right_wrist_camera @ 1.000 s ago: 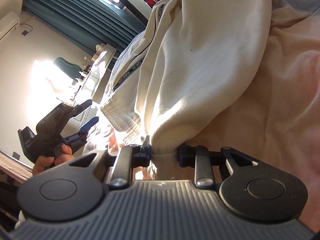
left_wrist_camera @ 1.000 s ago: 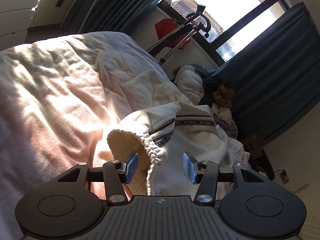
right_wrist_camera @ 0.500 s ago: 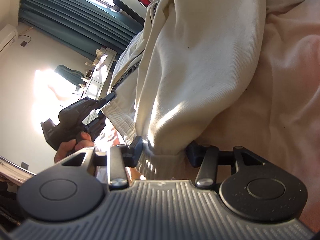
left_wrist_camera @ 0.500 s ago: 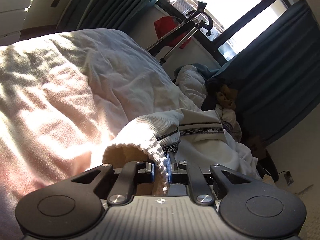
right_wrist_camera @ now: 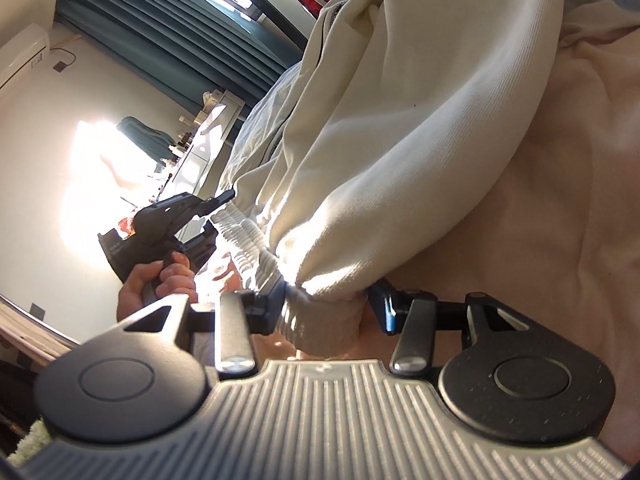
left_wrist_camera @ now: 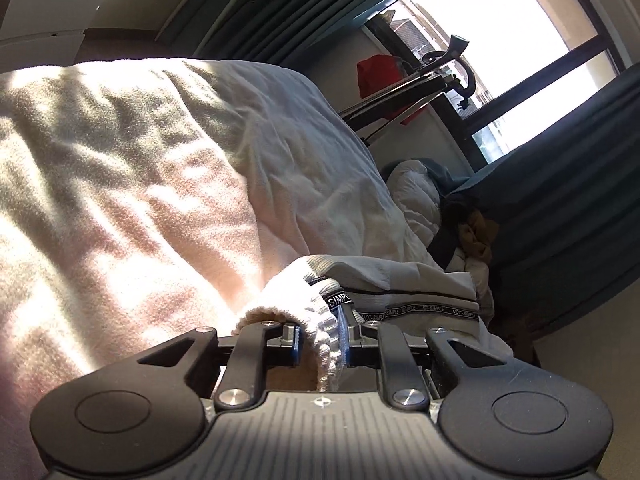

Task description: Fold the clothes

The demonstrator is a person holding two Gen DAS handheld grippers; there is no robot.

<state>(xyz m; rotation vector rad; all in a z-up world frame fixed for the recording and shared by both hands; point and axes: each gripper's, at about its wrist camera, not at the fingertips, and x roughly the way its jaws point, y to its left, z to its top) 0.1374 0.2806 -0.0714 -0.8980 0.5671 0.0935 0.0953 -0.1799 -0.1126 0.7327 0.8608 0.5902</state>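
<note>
Left wrist view shows the left gripper (left_wrist_camera: 320, 346) pinching the ribbed hem (left_wrist_camera: 326, 334) of a cream sweatshirt (left_wrist_camera: 416, 280), which lies on the pink blanket (left_wrist_camera: 120, 220) of the bed. On the sweatshirt's other side, the right gripper (right_wrist_camera: 326, 308) has its jaws spread around a ribbed cuff (right_wrist_camera: 328, 326), not squeezing it. The fabric looks soft, thick and limp, so it should sag and drape rather than hold a shape. The ribbed bands seem the firmest places to grip; the smooth sleeve (right_wrist_camera: 420, 140) would likely slip.
</note>
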